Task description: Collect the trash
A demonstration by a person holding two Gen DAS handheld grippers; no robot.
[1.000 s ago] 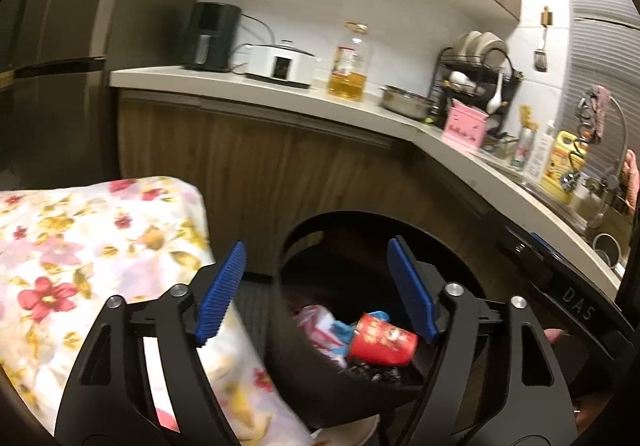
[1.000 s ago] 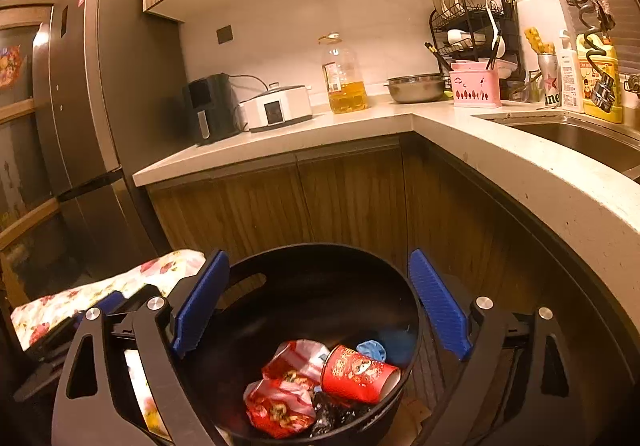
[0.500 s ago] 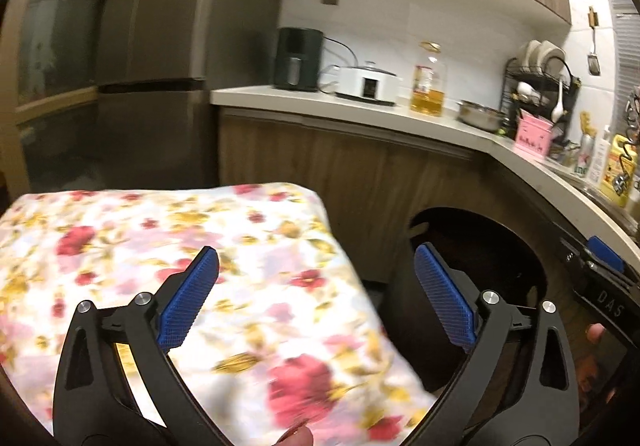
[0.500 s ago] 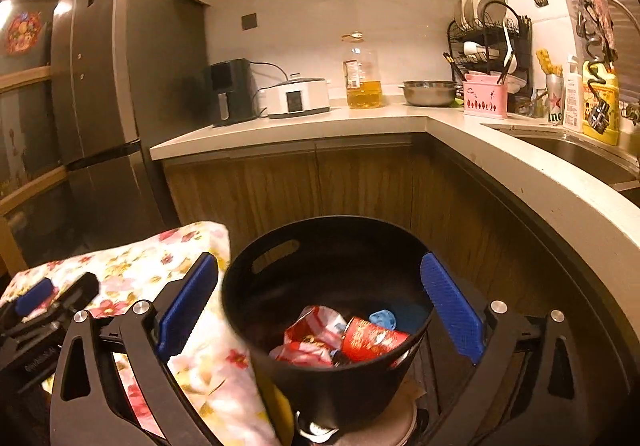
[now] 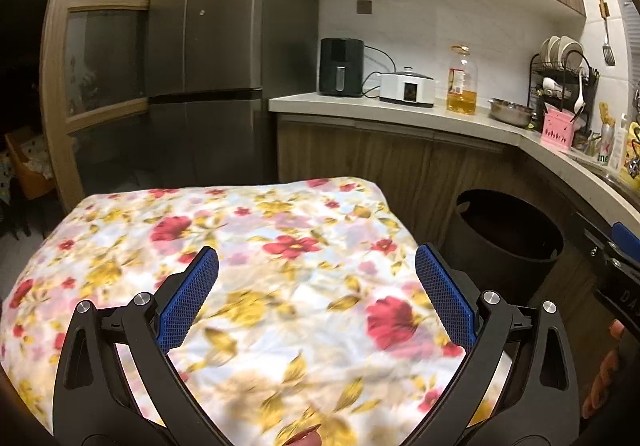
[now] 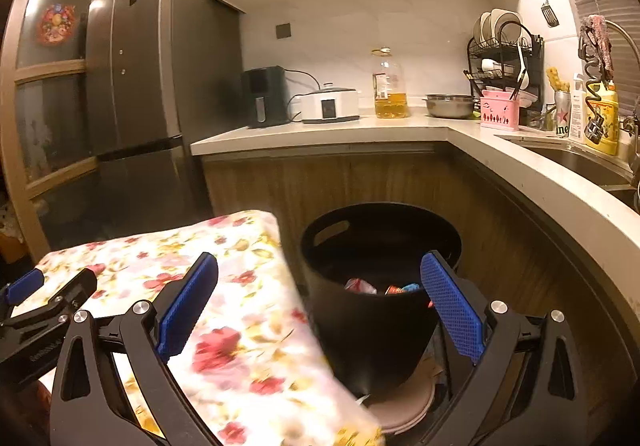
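Both tongs are empty and spread wide: the left tongs [image 5: 316, 294] hang over the flowered cloth [image 5: 248, 270] that fills the middle and lower part of the left view, and the right tongs [image 6: 320, 302] frame the cloth's edge on one side and the bin [image 6: 380, 278] on the other. Nothing lies between either pair of pads.

The bin stands on the floor at the corner of the cabinets, centre-right in the right view and at the right edge of the left view. Inside it, low in the opening, show crumpled wrappers and a red cup [image 6: 394, 289]; this is where the trash is. The visible part of the cloth carries no trash; its near edge is blurred, so small scraps there cannot be ruled out.

The step in hand looks like a search for the next piece, or the end of the job. To do it well, I would sweep each camera slowly across the cloth and the floor beside the bin, since blur hides small things. Keep the tongs wide until a piece is centred between the pads. Approach from above so the cloth is not pinched with it. The bin sits just beside the cloth, so the carry should be short; release only once well inside the rim.
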